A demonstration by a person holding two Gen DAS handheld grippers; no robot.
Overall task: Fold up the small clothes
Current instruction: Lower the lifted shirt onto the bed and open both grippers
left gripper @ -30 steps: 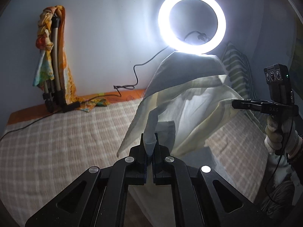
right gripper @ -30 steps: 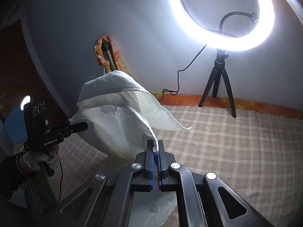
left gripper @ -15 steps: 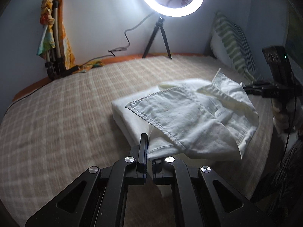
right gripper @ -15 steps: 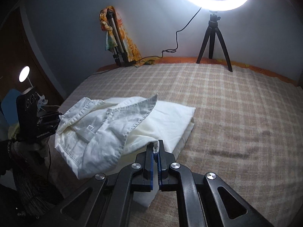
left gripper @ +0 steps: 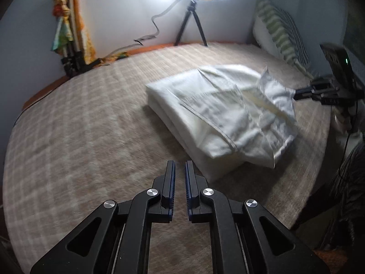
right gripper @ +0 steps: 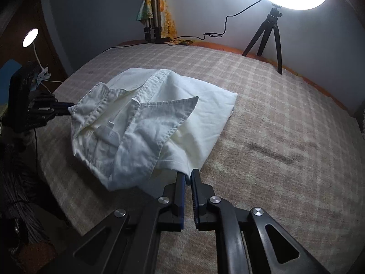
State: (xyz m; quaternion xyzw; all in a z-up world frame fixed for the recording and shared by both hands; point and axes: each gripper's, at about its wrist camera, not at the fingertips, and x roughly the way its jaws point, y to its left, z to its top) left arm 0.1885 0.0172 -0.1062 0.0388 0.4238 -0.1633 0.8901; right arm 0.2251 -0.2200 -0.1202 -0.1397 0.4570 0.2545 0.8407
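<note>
The shirt [left gripper: 219,118], held aloft by both claws a second ago, has been laid down as a folded bundle right of centre on the bed [left gripper: 79,125], so this fold is judged nearly done. The left gripper [left gripper: 180,166] has been opened and drawn back, its jaws apart and empty at bottom centre, while a shirt corner is still pinched in the nearly closed right gripper [right gripper: 187,175]. One shirt, two grippers, one ring light [right gripper: 287,2] and one striped pillow [left gripper: 280,32] are counted.
</note>
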